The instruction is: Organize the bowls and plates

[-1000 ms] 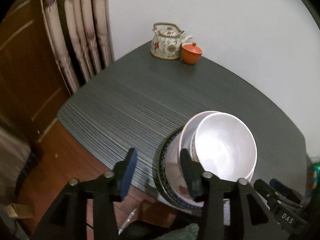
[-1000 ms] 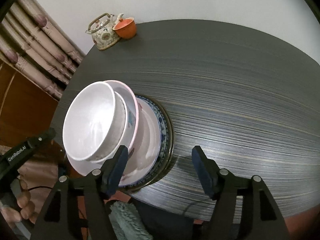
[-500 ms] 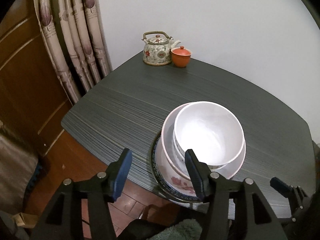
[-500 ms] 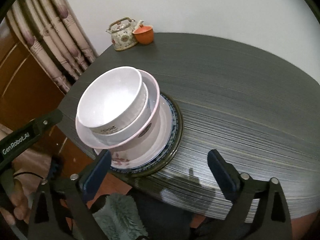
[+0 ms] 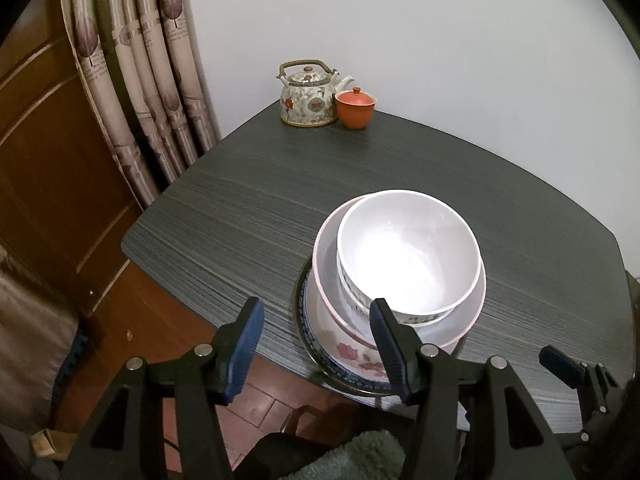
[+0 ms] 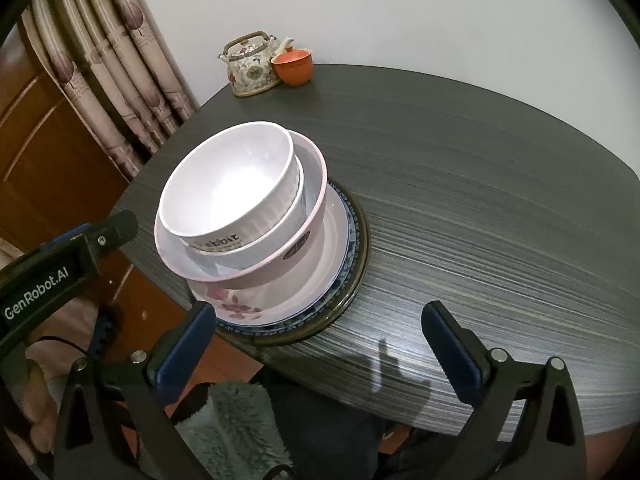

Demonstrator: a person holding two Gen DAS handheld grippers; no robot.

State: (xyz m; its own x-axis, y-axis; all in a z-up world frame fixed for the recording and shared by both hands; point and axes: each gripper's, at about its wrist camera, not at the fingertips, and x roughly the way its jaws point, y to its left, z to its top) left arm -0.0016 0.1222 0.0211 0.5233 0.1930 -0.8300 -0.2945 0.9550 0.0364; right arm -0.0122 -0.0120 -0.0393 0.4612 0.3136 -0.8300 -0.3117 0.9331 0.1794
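Note:
A stack of dishes stands near the front edge of the dark table (image 5: 240,216) (image 6: 480,184). A white bowl (image 5: 408,252) (image 6: 230,180) sits on top, inside a pink-rimmed bowl (image 5: 476,304) (image 6: 280,256). Under them lie a flowered plate (image 5: 352,354) (image 6: 256,300) and a blue-patterned plate (image 5: 320,360) (image 6: 352,236). My left gripper (image 5: 316,336) is open and empty, just in front of the stack's left side. My right gripper (image 6: 316,340) is open wide and empty, in front of the stack.
A flowered teapot (image 5: 308,98) (image 6: 250,66) and an orange lidded cup (image 5: 355,108) (image 6: 293,65) stand at the table's far corner by the wall. Curtains (image 5: 132,80) and a wooden door (image 5: 40,140) are to the left. The floor lies below the front edge.
Both grippers have drawn back and risen from the stack, which now sits farther away in both views. The right gripper's jaws have opened wider. The stack has not moved.

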